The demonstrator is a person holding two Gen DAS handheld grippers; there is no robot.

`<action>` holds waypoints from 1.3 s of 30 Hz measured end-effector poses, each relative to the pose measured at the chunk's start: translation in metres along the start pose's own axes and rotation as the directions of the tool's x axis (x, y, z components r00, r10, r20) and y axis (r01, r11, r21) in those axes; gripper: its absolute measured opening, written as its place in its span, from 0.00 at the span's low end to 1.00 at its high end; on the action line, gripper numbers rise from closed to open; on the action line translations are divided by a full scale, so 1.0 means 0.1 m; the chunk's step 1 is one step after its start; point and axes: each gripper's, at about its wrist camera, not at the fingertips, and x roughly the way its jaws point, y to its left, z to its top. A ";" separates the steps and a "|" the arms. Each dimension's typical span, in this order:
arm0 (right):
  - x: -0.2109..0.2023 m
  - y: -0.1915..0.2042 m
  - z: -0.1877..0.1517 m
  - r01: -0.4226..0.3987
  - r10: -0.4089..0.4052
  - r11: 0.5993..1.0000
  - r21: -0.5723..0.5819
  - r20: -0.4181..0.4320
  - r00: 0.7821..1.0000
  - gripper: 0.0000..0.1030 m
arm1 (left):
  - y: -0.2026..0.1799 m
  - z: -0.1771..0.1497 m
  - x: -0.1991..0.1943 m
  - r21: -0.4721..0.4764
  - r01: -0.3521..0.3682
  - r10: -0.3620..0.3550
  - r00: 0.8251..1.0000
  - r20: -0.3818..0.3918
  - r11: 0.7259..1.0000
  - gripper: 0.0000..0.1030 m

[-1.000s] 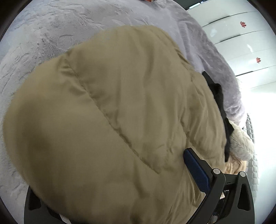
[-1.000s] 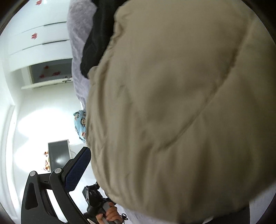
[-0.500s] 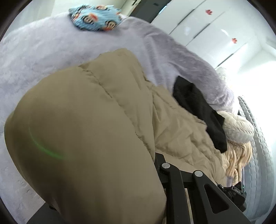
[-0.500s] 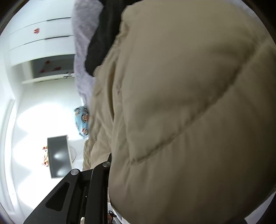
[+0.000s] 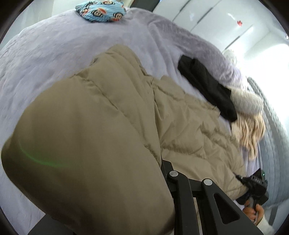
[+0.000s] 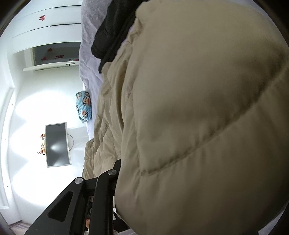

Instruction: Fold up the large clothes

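A large khaki quilted puffer jacket [image 5: 112,130] lies on a lilac bed cover [image 5: 54,54] and fills most of both views. My left gripper [image 5: 162,168] is shut on a bulging edge of the jacket; only one finger [image 5: 178,188] shows, the other is hidden under the cloth. In the right wrist view the jacket [image 6: 198,117] billows close to the lens. My right gripper [image 6: 118,171] is shut on it too, with one finger [image 6: 101,195] showing. The right gripper also shows in the left wrist view [image 5: 252,186], held in a hand at the jacket's far end.
A black garment [image 5: 207,86], a cream knit sweater [image 5: 247,130] and a grey fluffy garment [image 5: 247,103] lie beside the jacket. A blue monkey-print cloth [image 5: 101,10] sits at the bed's far end. White wardrobes [image 6: 45,32] and a monitor [image 6: 56,144] stand beyond.
Both grippers went from open, blue pads showing, to shut on the jacket. The jacket edge has been lifted and pulled, uncovering more of the bed and the other clothes.
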 end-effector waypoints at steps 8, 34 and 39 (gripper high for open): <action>-0.36 -0.45 -0.84 0.035 -0.036 0.992 0.124 0.010 0.999 0.23 | 0.34 -0.65 -0.33 0.066 -0.019 0.027 0.992 -0.121 0.998 0.20; -1.18 0.43 -1.36 0.627 -0.582 0.779 -0.023 0.344 0.737 0.29 | 0.93 -0.59 -0.47 0.131 -0.302 0.323 0.926 -0.196 0.944 0.55; -0.80 0.56 -1.26 0.649 -0.596 0.750 -0.129 0.295 0.747 0.29 | 0.98 -0.60 -0.36 0.093 -0.318 0.331 0.915 -0.230 0.943 0.55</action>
